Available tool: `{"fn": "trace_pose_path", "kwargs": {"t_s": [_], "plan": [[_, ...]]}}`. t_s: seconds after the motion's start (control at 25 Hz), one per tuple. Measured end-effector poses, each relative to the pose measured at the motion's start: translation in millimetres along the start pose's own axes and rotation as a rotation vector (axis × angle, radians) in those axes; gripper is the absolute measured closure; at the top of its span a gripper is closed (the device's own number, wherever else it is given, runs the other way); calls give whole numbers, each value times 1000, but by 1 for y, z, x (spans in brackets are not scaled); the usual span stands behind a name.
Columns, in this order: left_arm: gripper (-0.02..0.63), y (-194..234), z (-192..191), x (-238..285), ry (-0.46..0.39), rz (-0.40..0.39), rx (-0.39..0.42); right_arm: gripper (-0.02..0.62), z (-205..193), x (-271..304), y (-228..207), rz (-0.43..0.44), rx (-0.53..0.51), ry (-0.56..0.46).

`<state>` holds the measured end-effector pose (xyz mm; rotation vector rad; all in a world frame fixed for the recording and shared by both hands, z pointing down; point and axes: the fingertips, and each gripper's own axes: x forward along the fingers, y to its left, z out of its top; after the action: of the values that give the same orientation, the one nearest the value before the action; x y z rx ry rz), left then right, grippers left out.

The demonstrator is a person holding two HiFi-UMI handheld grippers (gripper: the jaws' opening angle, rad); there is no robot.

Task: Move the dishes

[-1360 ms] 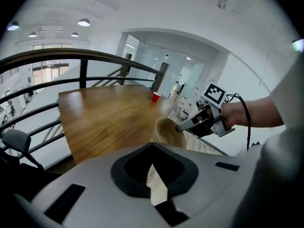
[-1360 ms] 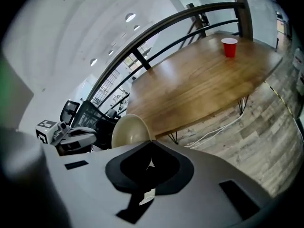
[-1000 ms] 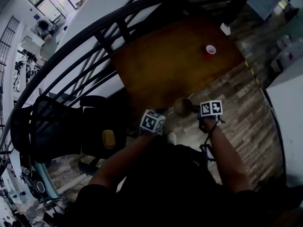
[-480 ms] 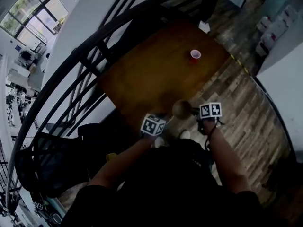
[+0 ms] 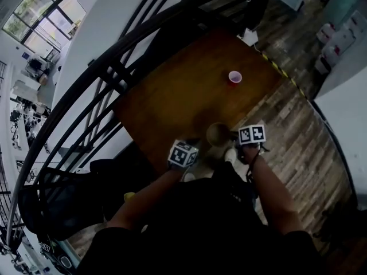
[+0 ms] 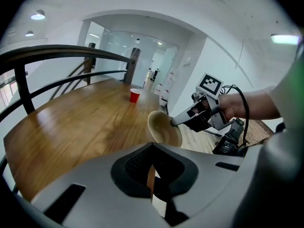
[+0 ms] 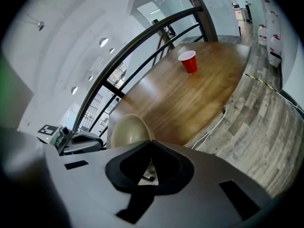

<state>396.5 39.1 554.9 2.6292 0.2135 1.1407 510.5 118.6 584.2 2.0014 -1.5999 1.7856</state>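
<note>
Half a step closer: right tongs point(image 6: 175, 121) pinching the bowl point(image 6: 161, 131) reach the counter point(image 6: 80, 122), set-down's near; left tongs point(image 6: 151, 177) pressed together.

The head view is dim, its lower half nearly black; daylight glares through windows point(image 5: 40, 16) at upper left. Both gripper views are brighter under ceiling lights point(image 6: 39, 16), fisheye-bent, with dark vignetted corners.
</note>
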Motion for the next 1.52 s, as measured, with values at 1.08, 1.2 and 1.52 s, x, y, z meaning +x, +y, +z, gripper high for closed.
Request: {"fn": "trace_pose_path", "kwargs": {"t_s": [1.08, 1.2, 1.52], "plan": [[615, 27, 96, 104, -23, 220, -270, 578, 146, 28, -84, 100, -211, 241], [615, 42, 93, 101, -9, 228, -287, 578, 159, 42, -76, 97, -222, 252], [617, 84, 98, 91, -19, 227, -305, 578, 191, 83, -58, 78, -224, 260]]}}
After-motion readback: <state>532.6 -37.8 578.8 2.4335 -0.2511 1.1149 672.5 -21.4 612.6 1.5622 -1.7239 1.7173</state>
